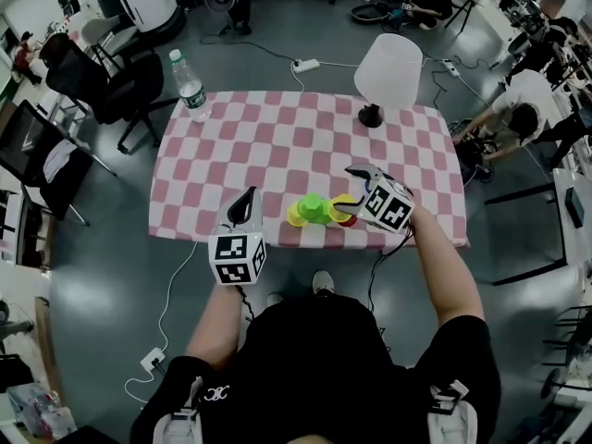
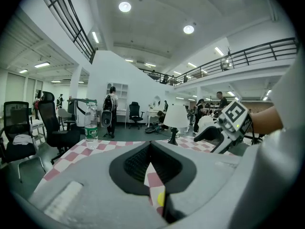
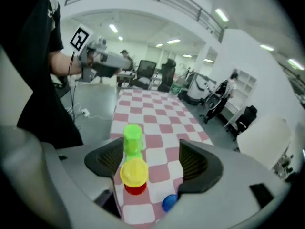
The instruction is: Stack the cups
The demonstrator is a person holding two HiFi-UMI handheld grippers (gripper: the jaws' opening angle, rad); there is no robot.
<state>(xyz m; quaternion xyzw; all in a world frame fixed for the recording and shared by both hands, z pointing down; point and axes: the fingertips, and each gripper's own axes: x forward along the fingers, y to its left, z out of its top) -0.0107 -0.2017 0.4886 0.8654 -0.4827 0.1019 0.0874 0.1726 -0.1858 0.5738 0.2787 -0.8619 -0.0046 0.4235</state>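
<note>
Near the front edge of the checked table (image 1: 277, 137) stand small upturned cups. A green cup (image 1: 313, 209) (image 3: 132, 136) tops a lighter green one. Beside it a yellow cup (image 1: 341, 202) (image 3: 134, 171) sits on a red cup (image 3: 135, 190). A blue cup (image 3: 169, 202) shows only in the right gripper view, at the bottom edge. My right gripper (image 1: 351, 191) (image 3: 150, 144) hangs open above the yellow cup, its pads clear of it. My left gripper (image 1: 248, 194) (image 2: 151, 144) is shut and empty, left of the green cups.
A white lamp (image 1: 388, 72) (image 2: 175, 120) stands at the table's far right. A water bottle (image 1: 190, 86) (image 2: 90, 128) stands at its far left corner. Office chairs, cables and other people surround the table.
</note>
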